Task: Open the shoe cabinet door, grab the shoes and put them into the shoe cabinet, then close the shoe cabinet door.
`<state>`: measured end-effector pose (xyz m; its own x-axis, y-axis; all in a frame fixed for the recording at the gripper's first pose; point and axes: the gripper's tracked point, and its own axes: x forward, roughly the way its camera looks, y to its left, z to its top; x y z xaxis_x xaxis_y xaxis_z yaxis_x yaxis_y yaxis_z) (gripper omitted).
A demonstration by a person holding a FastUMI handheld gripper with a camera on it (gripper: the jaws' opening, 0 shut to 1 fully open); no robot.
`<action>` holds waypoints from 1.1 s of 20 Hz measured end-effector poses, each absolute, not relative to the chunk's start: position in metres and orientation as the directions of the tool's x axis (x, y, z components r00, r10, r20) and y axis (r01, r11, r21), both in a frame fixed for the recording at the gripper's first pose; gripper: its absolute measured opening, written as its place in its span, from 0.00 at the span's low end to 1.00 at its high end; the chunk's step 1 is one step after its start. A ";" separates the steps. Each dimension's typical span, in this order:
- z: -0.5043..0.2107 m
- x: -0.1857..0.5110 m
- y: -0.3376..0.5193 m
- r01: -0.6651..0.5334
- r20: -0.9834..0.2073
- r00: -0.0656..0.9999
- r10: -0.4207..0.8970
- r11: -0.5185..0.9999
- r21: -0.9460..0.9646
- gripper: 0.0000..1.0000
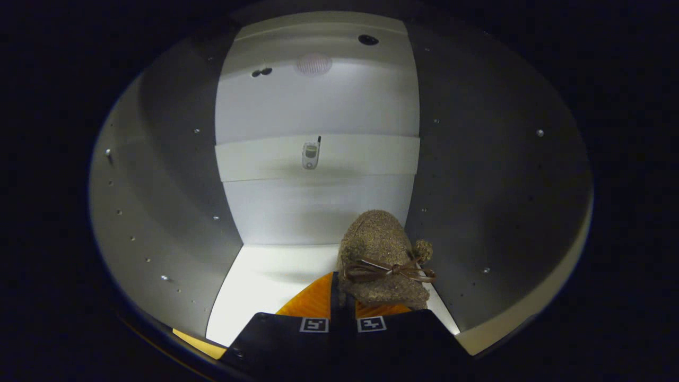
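While my tongs (342, 310) reach into the open shoe cabinet (159, 212), the gripper view looks straight at its pale back wall (318, 106). My two fingers stand nearly together, with a thin dark slit between them. A fuzzy brown shoe (383, 260) with a ribbon bow (390, 270) sits at the fingertips, a little to the right of the slit, toe pointing into the cabinet. Its heel edge seems to run down into the slit, so I take it that I have it pinched there, though the contact itself is hidden and I cannot tell for sure. The shoe is over the white floor panel (265, 276), close to the right side wall (488, 201). Whether its sole rests on the panel I cannot tell. A shelf ledge (254, 156) crosses the back wall higher up, with a small fitting (311, 155) on it.

Step in hand, as I judge it: setting the shoe inside. Next move calls for settling it flat on the panel, spreading the fingers, backing straight out clear of the bow, then swinging the door shut.
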<state>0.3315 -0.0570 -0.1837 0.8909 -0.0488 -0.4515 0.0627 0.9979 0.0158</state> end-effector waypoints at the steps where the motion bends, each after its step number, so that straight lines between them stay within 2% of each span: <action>1: -0.191 0.339 -0.056 0.062 -0.457 0.888 -0.050 0.998 0.012 0.05; 9: -0.227 0.368 -0.051 0.050 -0.493 0.869 -0.041 0.999 0.004 0.07; 11: -0.234 0.365 -0.048 0.037 -0.515 0.857 -0.035 0.999 -0.006 0.16; 13: -0.240 0.358 -0.050 0.039 -0.537 0.842 -0.051 0.999 -0.033 0.16; 15: -0.240 0.352 -0.049 0.031 -0.543 0.838 -0.051 0.998 -0.047 0.45; 17: -0.233 0.344 -0.046 0.032 -0.534 0.845 -0.045 0.999 -0.033 0.65; 20: -0.218 0.323 -0.044 0.032 -0.506 0.862 -0.044 0.999 -0.031 0.85; 22: -0.204 0.309 -0.044 0.032 -0.487 0.872 -0.042 0.999 -0.030 0.91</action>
<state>0.3089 -0.0439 -0.2042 0.8723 -0.0423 -0.4871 0.0318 0.9991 -0.0298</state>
